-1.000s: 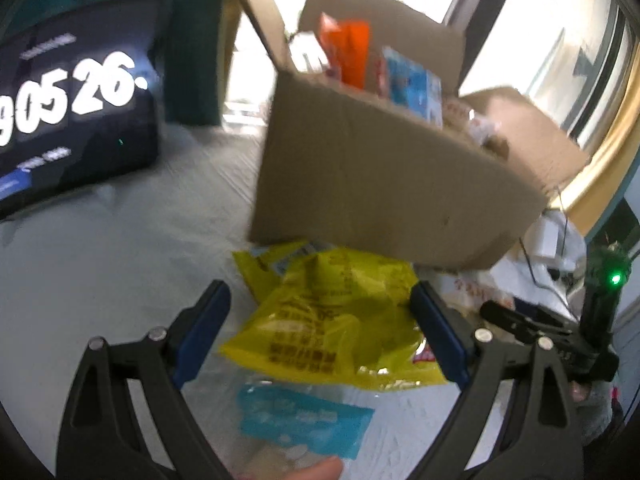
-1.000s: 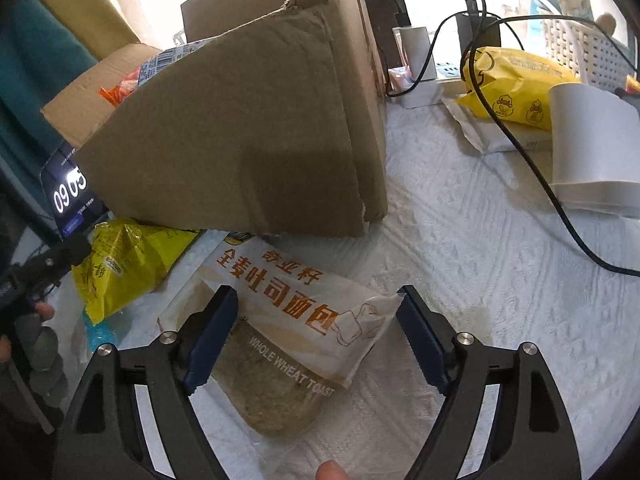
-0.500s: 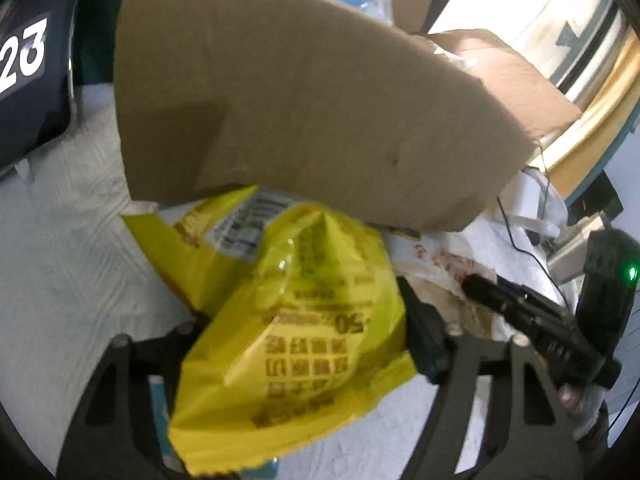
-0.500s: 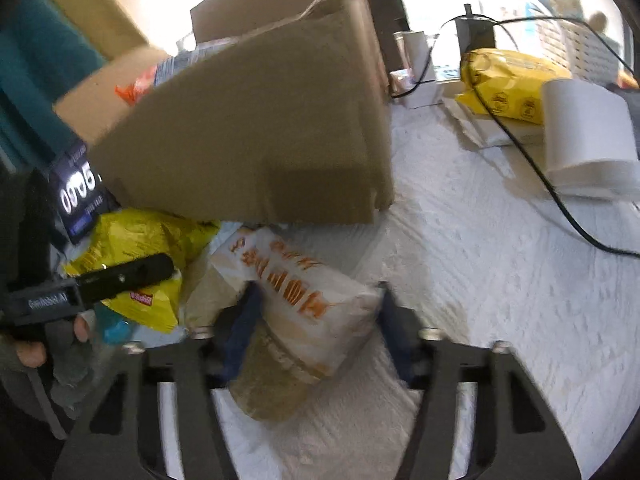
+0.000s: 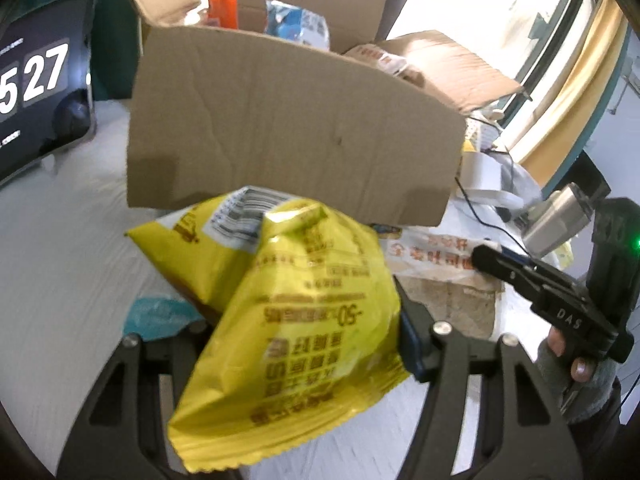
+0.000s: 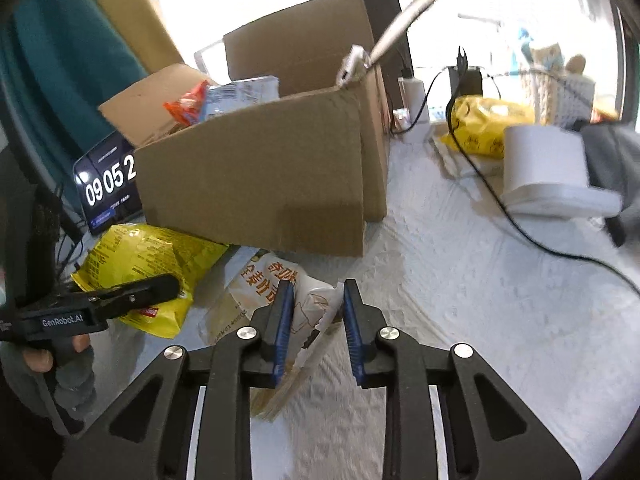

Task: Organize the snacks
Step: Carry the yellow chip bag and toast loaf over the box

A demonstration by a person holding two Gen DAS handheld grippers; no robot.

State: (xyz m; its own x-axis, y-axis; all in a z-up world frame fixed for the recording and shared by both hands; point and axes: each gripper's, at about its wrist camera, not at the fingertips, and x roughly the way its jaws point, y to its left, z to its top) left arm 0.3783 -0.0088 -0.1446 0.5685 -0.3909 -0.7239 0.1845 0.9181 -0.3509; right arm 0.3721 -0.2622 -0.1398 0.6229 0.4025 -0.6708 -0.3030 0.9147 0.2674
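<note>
A: Left gripper (image 5: 304, 332) first. Jaws closing, a yellow snack bag (image 5: 304, 344) between them. The bag fills the gap and bulges up over the fingers; the right blue pad presses its edge, the left pad is hidden behind the foil. Reads as clamped on the bag.

B: Right gripper (image 6: 316, 320)?

A: Jaws closing too, the blue pads narrow on the crumpled end of the toast bread bag (image 6: 272, 304). The left pad touches the wrapper; a slim gap shows by the right pad. The rest of the pack lies on the white tablecloth (image 6: 460, 300), just in front of the cardboard box (image 6: 256, 184).

B: Where is the yellow bag relative to that box?

A: At the box's lower front edge, near its left corner in the right wrist view. A 2nd yellow bag (image 5: 192, 252) lies beneath it, barcode up, partly under the box's front wall. A small teal packet (image 5: 156, 316) sits on the cloth beside the left finger.

B: Box contents?

A: Flaps open. An orange packet (image 5: 224, 4) and a blue-and-white packet (image 5: 296, 24) stick up above the rim.

B: Farther out?

A: A tablet (image 6: 108, 188) showing clock digits stands left of the box. To the right: a white paper roll (image 6: 544, 160), a black cable (image 6: 520, 216) across the cloth, another yellow pack (image 6: 488, 128) at the back. A person's hand (image 6: 44, 356) grips the left tool's handle.
</note>
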